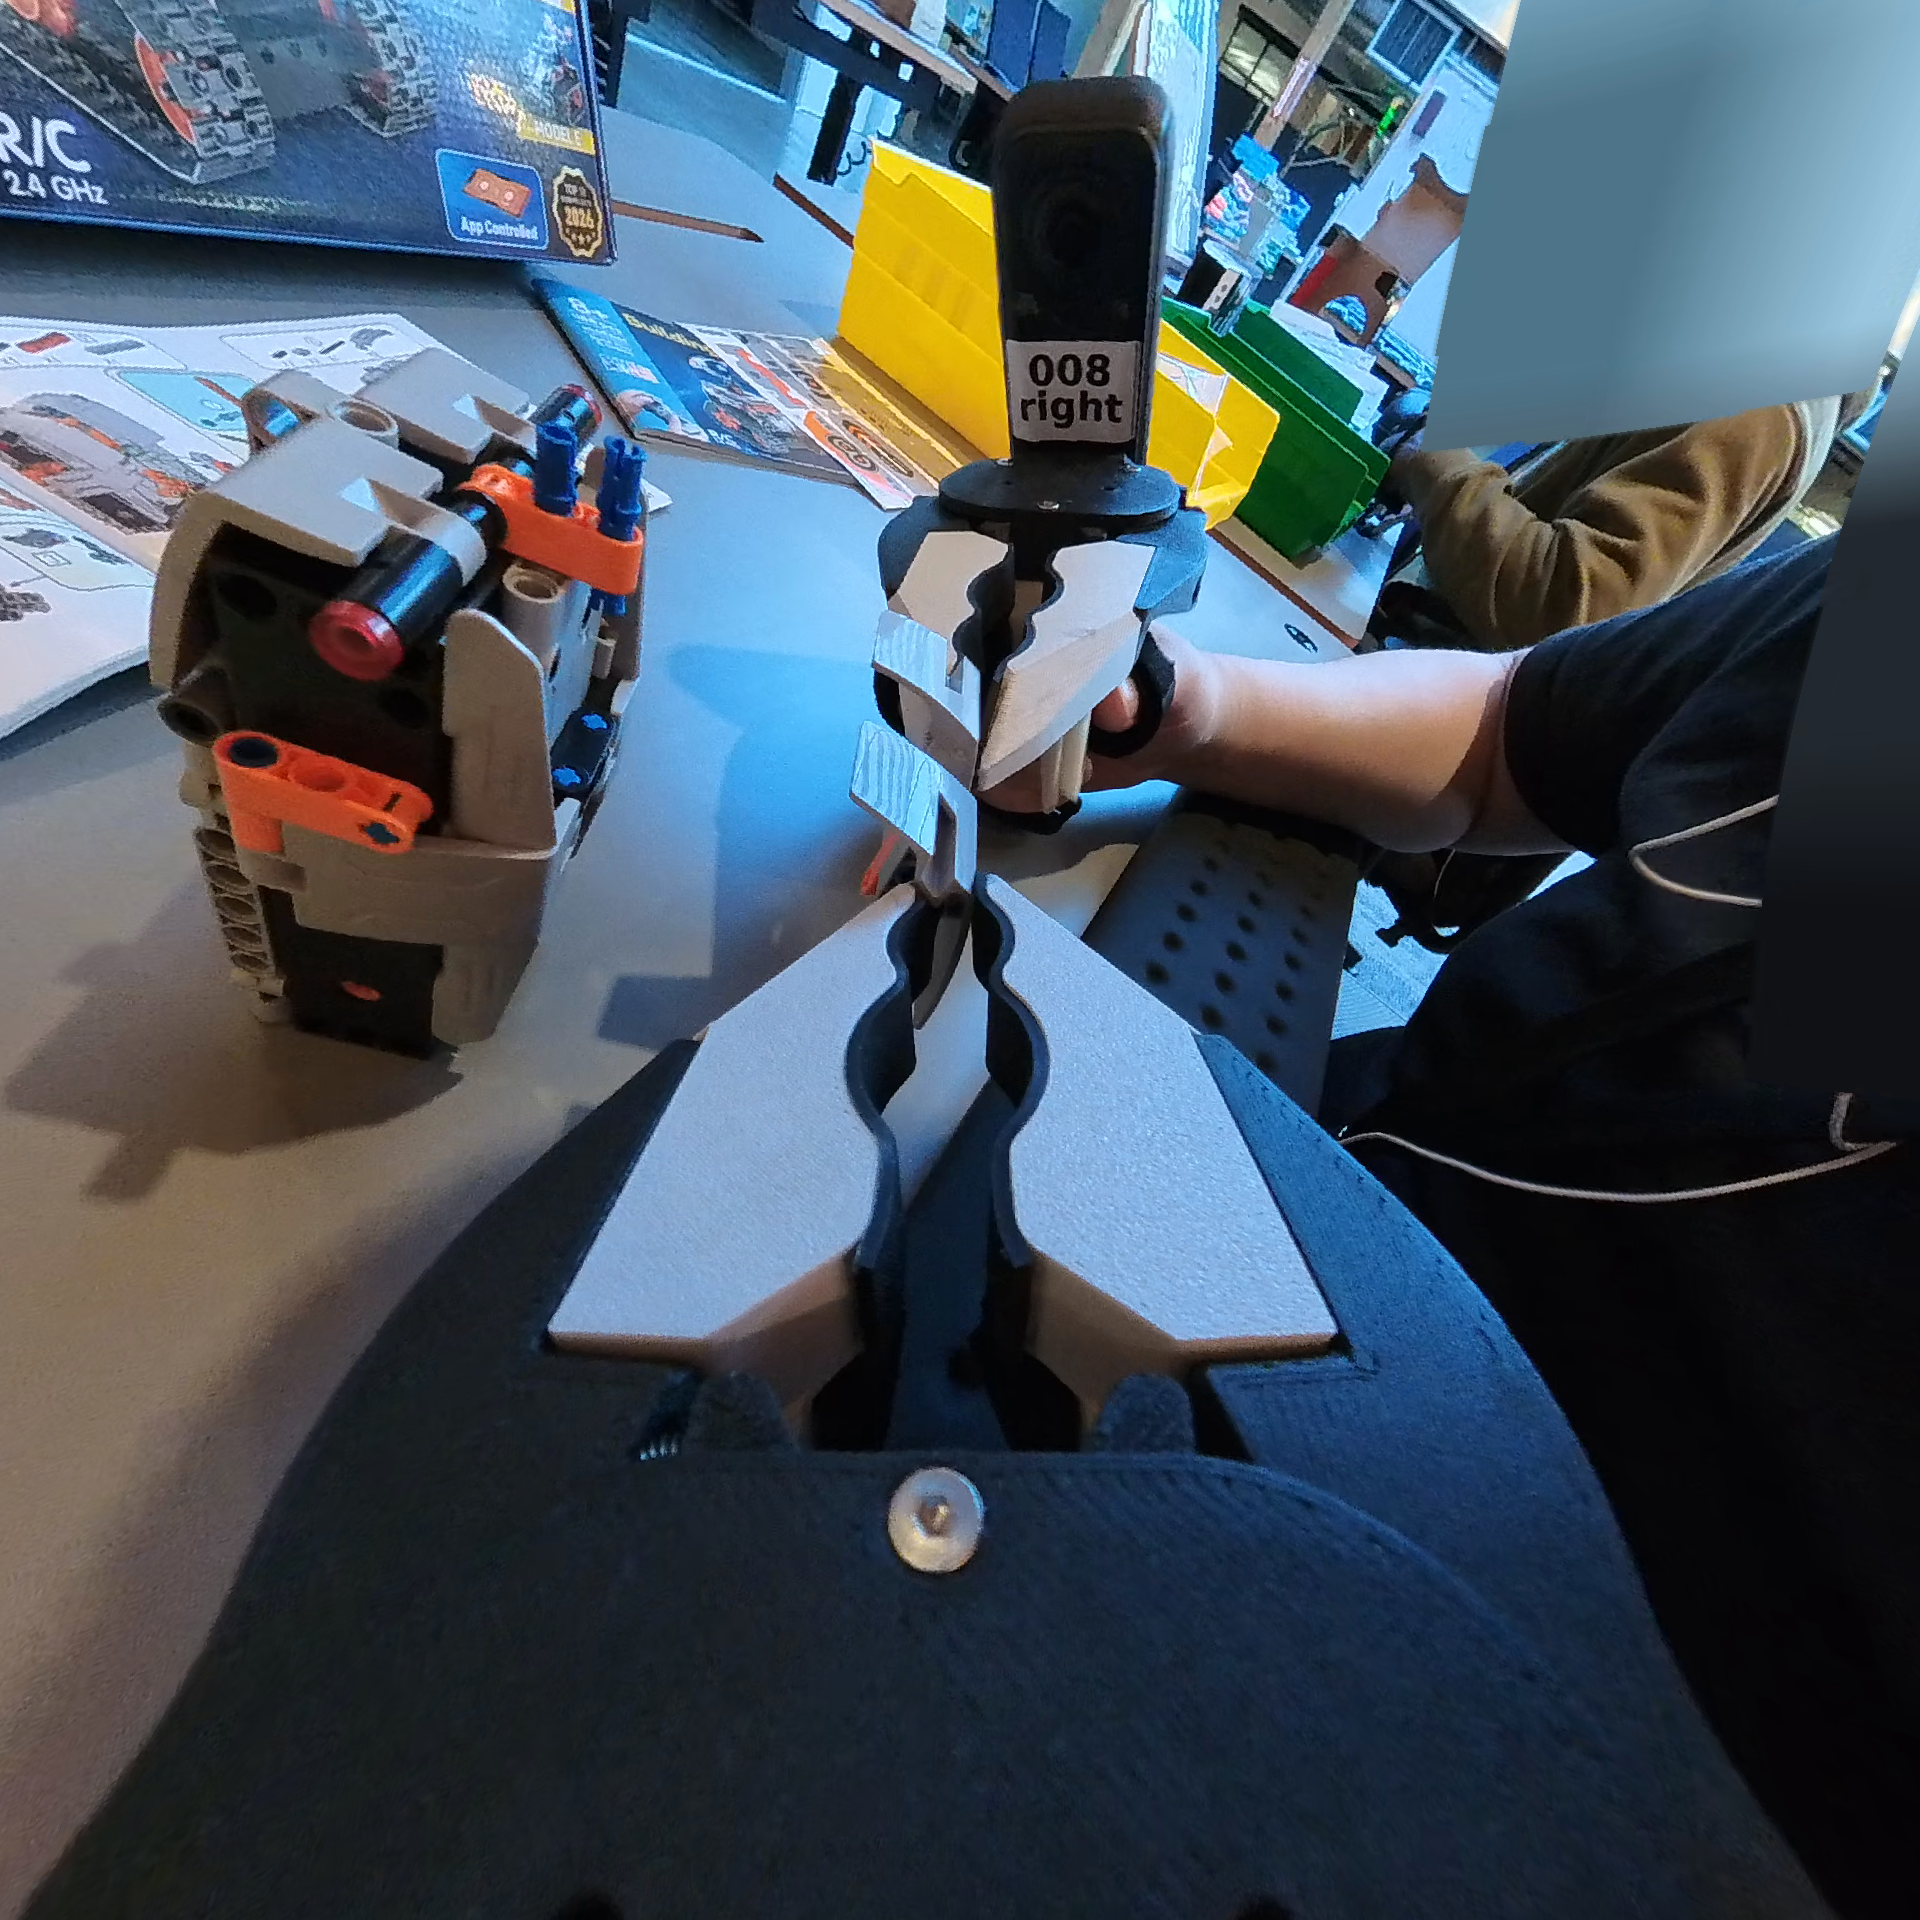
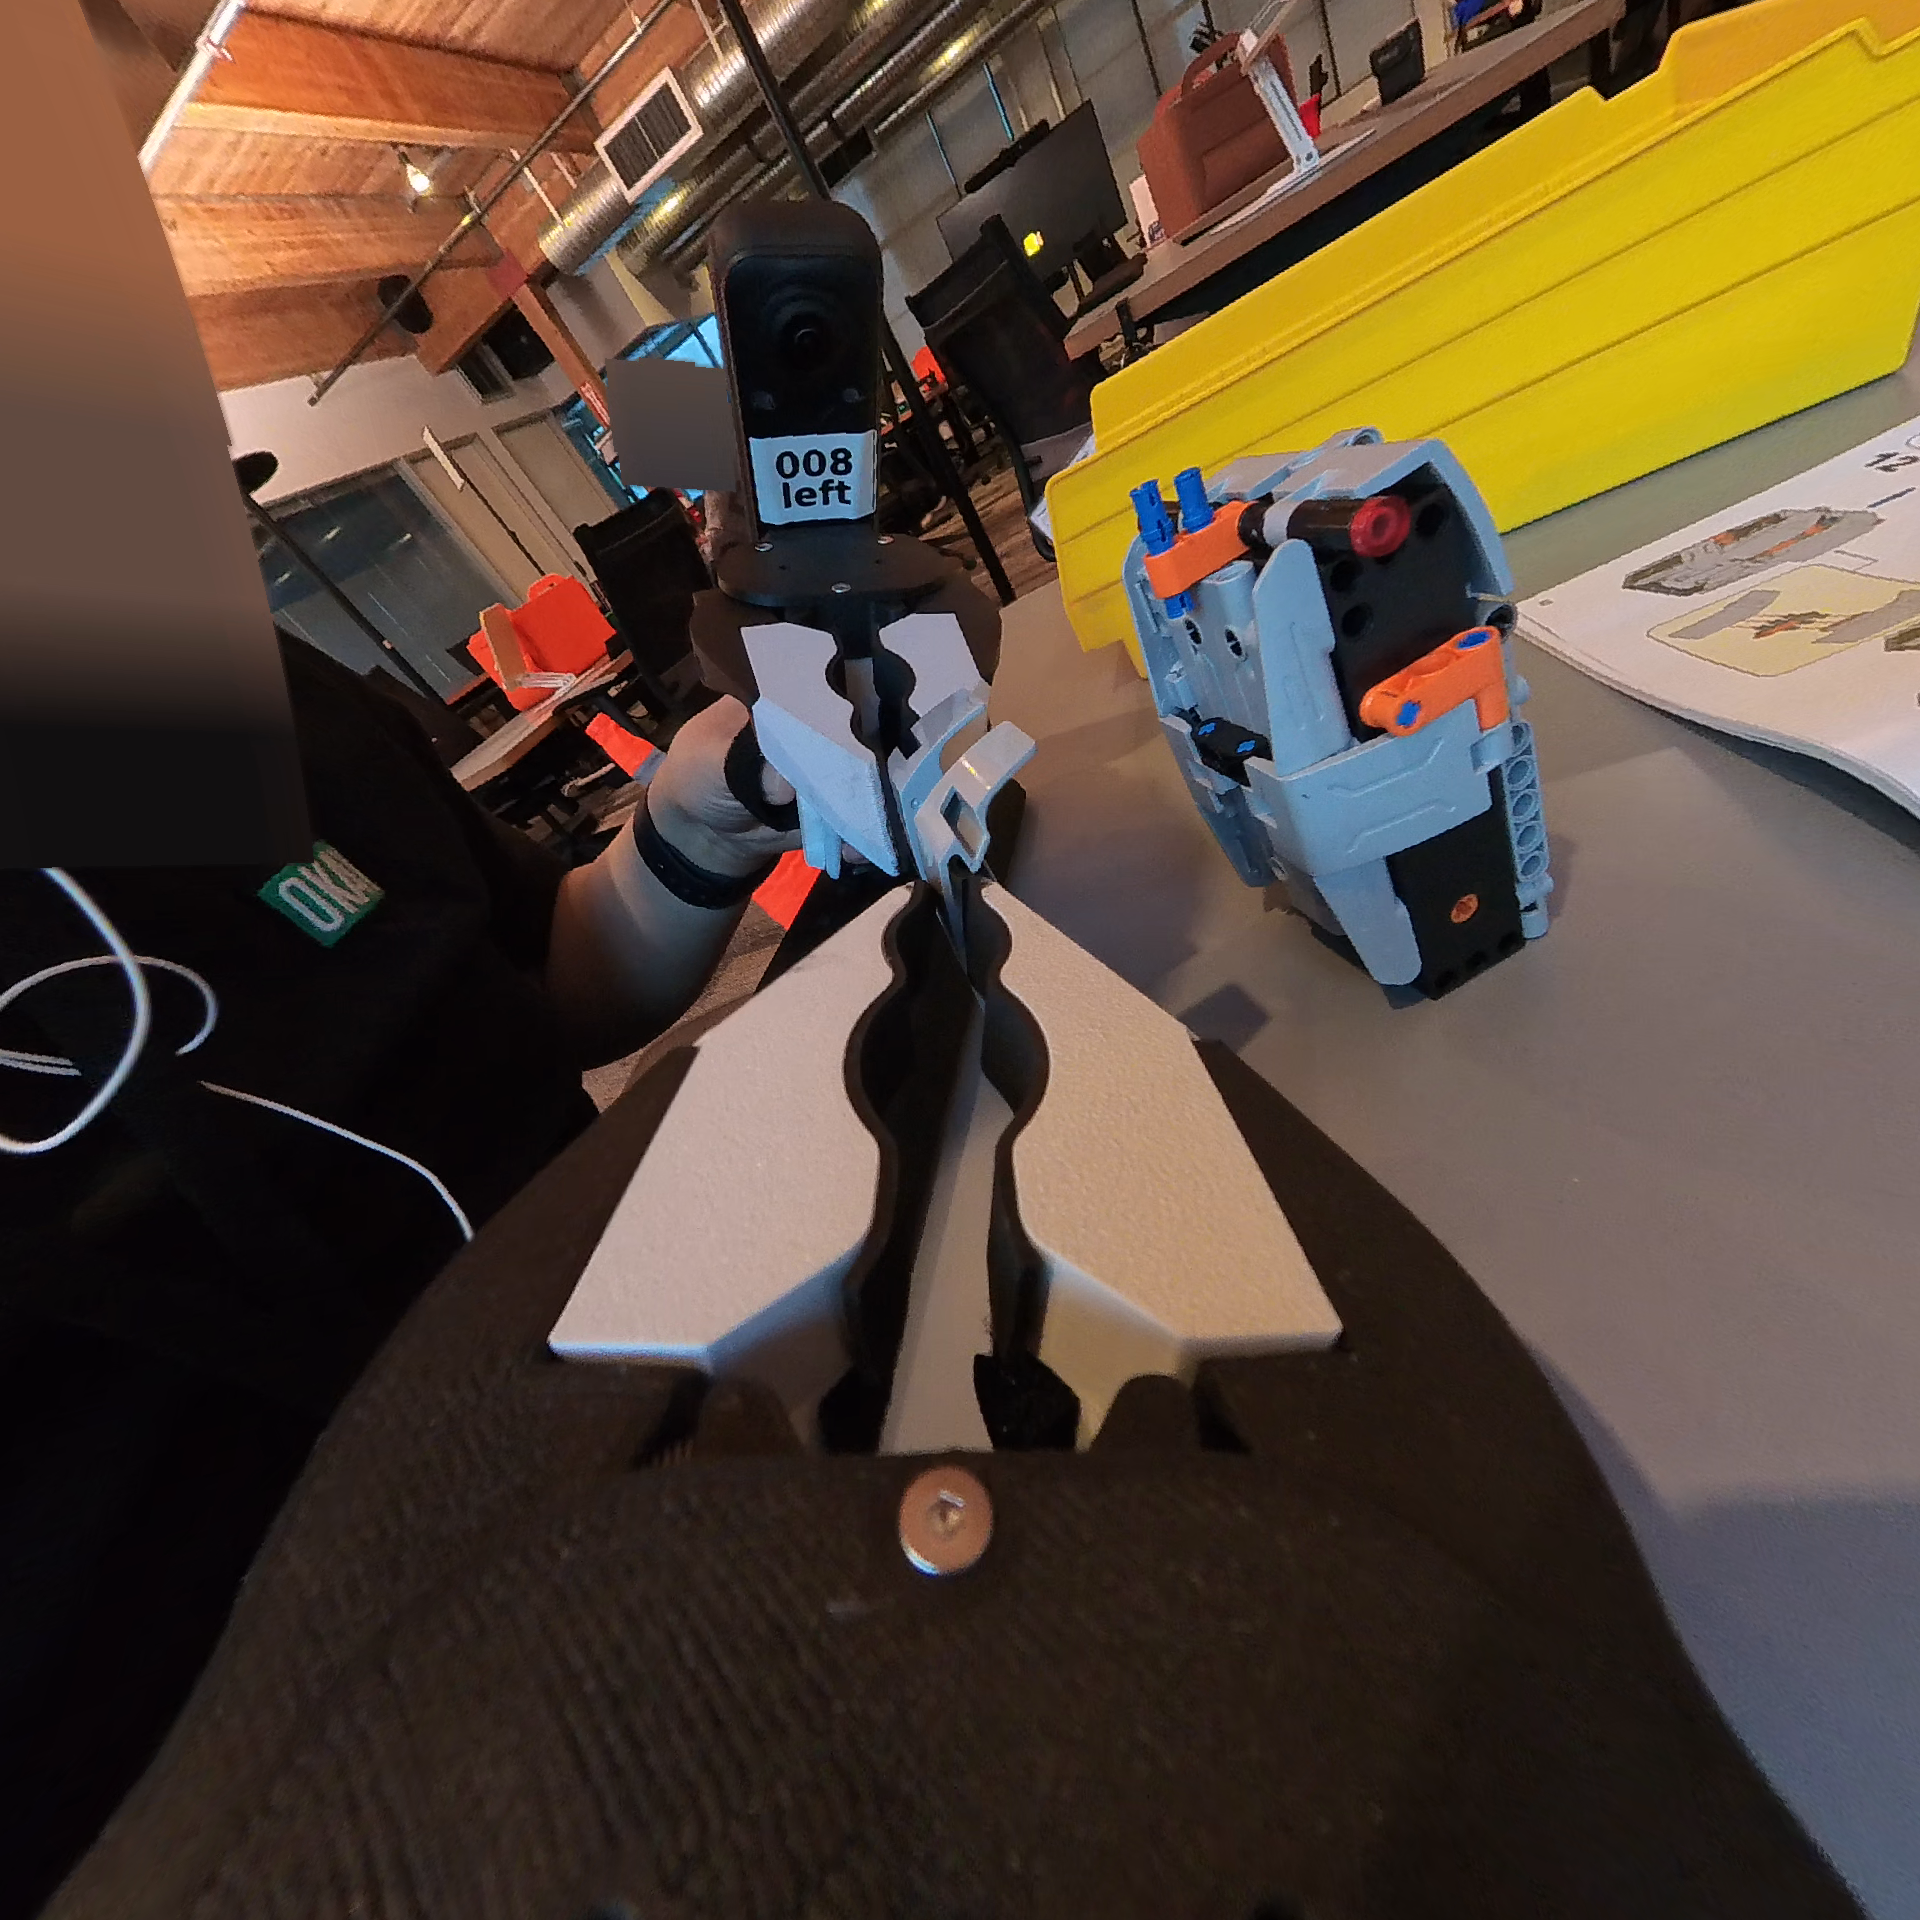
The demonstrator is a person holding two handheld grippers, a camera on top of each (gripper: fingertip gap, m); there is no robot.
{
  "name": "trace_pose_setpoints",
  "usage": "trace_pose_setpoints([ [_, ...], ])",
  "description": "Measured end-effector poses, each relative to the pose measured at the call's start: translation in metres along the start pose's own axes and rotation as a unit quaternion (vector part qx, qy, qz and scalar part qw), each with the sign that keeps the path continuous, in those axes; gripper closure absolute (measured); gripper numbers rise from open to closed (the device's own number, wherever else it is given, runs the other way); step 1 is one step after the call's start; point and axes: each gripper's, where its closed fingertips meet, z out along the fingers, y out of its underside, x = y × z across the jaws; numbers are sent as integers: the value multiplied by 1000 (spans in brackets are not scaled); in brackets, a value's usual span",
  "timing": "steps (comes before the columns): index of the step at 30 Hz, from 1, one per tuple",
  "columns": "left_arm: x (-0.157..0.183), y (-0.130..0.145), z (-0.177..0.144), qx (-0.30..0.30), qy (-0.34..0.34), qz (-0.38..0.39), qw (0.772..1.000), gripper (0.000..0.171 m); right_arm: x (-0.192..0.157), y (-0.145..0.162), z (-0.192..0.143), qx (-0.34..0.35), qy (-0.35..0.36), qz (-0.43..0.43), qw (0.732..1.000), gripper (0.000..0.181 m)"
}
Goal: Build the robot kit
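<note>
Two grippers pinch one grey plastic panel piece [image 1: 914, 800] from opposite ends above a grey table [image 1: 727, 582]: left gripper [image 1: 948, 899] and right gripper [image 2: 951, 896] both clamp it at their tips. Nearby stands a grey-black-orange brick model [image 1: 384, 707], with an instruction booklet [image 2: 1766, 613] and yellow bin [image 2: 1507, 312] beyond.

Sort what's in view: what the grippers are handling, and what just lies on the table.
Being handled:
- left gripper, shut on the grey panel piece
- right gripper, shut on the same piece

Lying about, untouched:
- part-built brick model
- open instruction booklet
- kit box
- leaflet
- yellow bin
- green bin
</note>
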Motion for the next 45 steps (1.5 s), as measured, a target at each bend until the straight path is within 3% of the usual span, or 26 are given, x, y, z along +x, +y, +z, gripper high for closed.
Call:
trace_pose_setpoints([
  [31, -9, -5, -2, 7, 0, -27, 1000, 169, 6, -3, 2, 6, -3, 26, 1000, 179],
  [38, -27, -24, -10, 42, -60, 4, 997, 169, 24, -25, 10, -7, 45, -51, 998, 176],
  [45, -39, -27, -11, 35, -103, 27, 994, 169, 39, -28, 13, -24, 113, -94, 989, 173],
])
